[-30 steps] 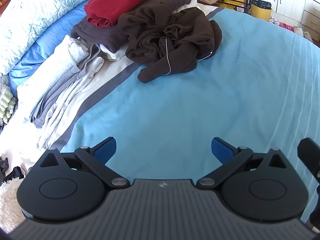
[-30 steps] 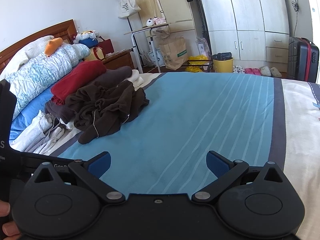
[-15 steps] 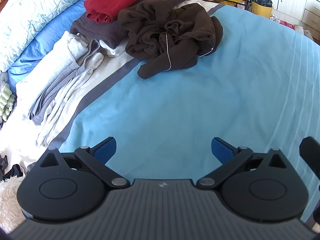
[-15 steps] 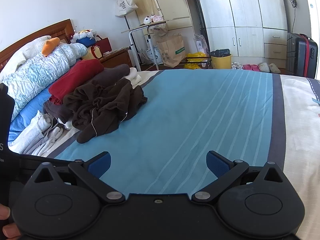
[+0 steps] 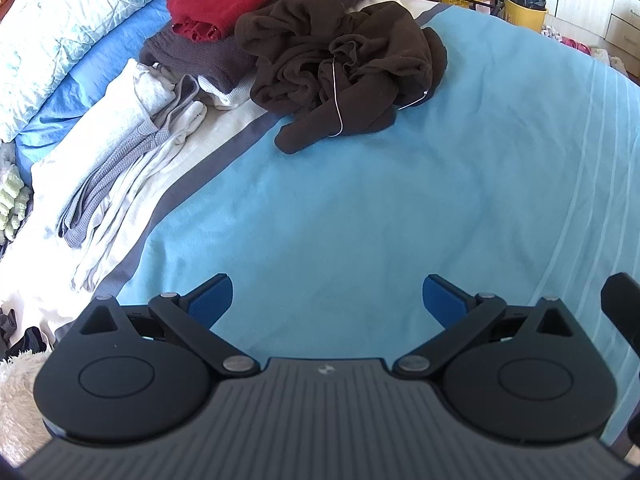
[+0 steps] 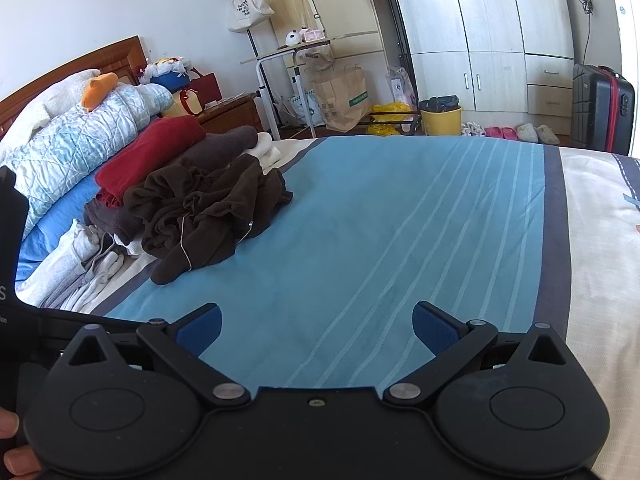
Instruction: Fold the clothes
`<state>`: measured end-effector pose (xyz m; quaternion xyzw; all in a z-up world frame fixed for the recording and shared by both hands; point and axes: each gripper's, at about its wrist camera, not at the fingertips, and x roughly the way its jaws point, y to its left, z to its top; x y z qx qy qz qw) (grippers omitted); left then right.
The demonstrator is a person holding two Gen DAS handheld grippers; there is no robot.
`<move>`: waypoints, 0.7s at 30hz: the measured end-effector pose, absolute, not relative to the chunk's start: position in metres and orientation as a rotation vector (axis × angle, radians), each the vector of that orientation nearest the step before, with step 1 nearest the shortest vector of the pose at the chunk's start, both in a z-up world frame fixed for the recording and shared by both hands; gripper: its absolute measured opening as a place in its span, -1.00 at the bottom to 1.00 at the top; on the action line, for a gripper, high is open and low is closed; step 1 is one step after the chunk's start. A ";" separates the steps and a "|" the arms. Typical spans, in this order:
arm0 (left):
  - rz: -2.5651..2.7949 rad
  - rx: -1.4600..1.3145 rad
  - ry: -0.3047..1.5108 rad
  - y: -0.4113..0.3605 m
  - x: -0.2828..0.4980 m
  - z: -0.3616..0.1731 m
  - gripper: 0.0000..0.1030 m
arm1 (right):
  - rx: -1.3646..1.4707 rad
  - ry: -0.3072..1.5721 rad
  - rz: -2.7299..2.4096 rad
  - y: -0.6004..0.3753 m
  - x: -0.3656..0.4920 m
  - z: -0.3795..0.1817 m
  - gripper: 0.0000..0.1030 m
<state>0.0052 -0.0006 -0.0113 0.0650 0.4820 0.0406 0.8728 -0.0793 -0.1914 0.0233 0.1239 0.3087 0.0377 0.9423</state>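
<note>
Both grippers, left [image 5: 326, 300] and right [image 6: 316, 324], fingers spread, empty. Hoodie [image 5: 340, 68] bunched at 12 o'clock; drawstring likely to snag, single-layer pinch to drag.

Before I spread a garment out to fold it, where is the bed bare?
The bare room is the blue striped cover, from both open tools up to the brown heap and across to the grey band. It is crowded left of that heap: folded red top, grey and white clothes.
</note>
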 end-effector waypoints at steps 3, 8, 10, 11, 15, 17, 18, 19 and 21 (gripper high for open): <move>0.093 0.139 1.011 0.000 0.006 -0.012 1.00 | 0.248 0.632 0.075 -0.191 -0.079 0.023 1.00; 0.103 0.139 1.029 0.001 0.007 -0.015 1.00 | 0.241 0.638 0.076 -0.190 -0.079 0.023 1.00; 0.106 0.138 1.036 0.001 0.007 -0.016 1.00 | 0.239 0.642 0.074 -0.190 -0.079 0.022 1.00; 0.108 0.140 1.038 0.001 0.007 -0.017 1.00 | 0.237 0.644 0.073 -0.189 -0.078 0.022 1.00; 0.110 0.144 1.045 0.000 0.008 -0.018 1.00 | 0.234 0.656 0.067 -0.190 -0.078 0.020 1.00; 0.110 0.145 1.048 0.000 0.008 -0.018 1.00 | 0.235 0.659 0.066 -0.190 -0.077 0.019 1.00; 0.109 0.147 1.049 0.000 0.008 -0.018 1.00 | 0.235 0.660 0.067 -0.190 -0.077 0.019 1.00; 0.110 0.148 1.051 0.000 0.008 -0.018 1.00 | 0.234 0.660 0.068 -0.190 -0.077 0.019 1.00; 0.120 0.146 1.054 0.000 0.008 -0.019 1.00 | 0.230 0.661 0.069 -0.190 -0.077 0.019 1.00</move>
